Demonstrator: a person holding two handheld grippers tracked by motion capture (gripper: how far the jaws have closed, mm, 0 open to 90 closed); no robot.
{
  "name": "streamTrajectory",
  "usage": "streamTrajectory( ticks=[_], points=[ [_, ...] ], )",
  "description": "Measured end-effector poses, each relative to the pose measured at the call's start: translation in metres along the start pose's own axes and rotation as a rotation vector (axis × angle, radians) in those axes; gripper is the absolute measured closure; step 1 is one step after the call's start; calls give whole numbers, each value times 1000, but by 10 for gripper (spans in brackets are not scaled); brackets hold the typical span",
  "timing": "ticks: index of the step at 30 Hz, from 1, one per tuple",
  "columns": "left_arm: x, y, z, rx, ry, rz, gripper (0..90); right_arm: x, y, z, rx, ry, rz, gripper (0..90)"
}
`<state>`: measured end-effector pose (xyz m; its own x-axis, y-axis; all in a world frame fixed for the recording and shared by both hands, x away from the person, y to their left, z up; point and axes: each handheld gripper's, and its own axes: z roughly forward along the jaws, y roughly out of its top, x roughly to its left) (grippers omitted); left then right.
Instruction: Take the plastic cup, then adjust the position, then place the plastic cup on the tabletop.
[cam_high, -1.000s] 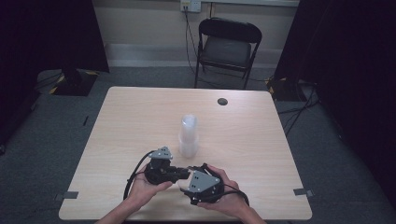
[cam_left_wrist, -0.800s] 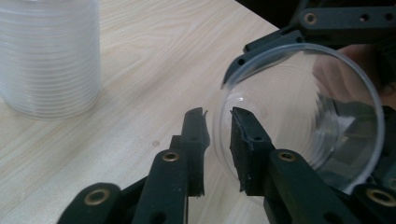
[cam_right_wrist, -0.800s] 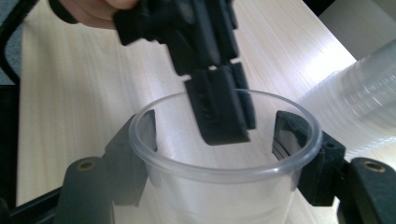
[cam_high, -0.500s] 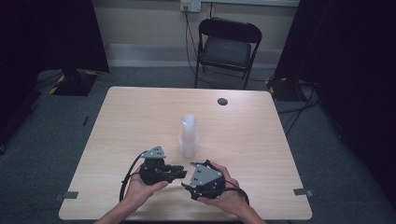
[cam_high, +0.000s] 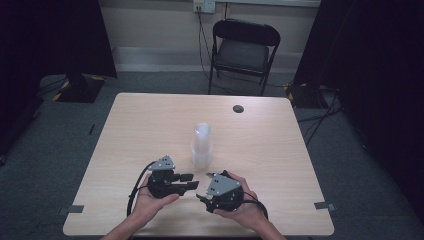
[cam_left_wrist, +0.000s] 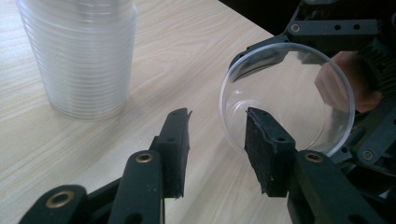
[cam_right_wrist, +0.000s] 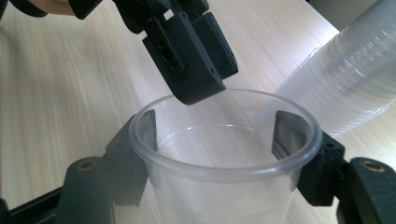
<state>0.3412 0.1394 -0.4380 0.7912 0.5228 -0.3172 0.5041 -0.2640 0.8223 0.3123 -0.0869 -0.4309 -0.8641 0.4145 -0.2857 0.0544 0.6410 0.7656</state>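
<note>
The left tongs (cam_high: 189, 182) have drawn leftward from the right tongs (cam_high: 205, 186) — a small gap has opened.

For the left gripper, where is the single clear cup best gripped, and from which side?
Probably at the rim. The cup sits clamped across its body in the right gripper, mouth toward the left gripper. One left jaw already reaches inside, so pinch the near wall head-on.

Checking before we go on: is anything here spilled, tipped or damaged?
Nothing stands out. The cup stack stands upright on the table. The right tongs hold one clear cup, intact and empty; the left tongs are open beside it.
</note>
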Motion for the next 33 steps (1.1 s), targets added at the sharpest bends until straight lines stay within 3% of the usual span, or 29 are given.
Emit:
streamTrajectory(
  ticks=[8,16,33],
  points=[
    [4,0,-2,-13,48,-1,481,-5,-3,1,13,-14,19,309],
    [7,2,-5,-32,104,5,379,-20,-13,-2,18,-28,113,309],
    [8,0,-2,-9,134,39,345,-48,-18,-17,-75,-65,289,309]
  ],
)
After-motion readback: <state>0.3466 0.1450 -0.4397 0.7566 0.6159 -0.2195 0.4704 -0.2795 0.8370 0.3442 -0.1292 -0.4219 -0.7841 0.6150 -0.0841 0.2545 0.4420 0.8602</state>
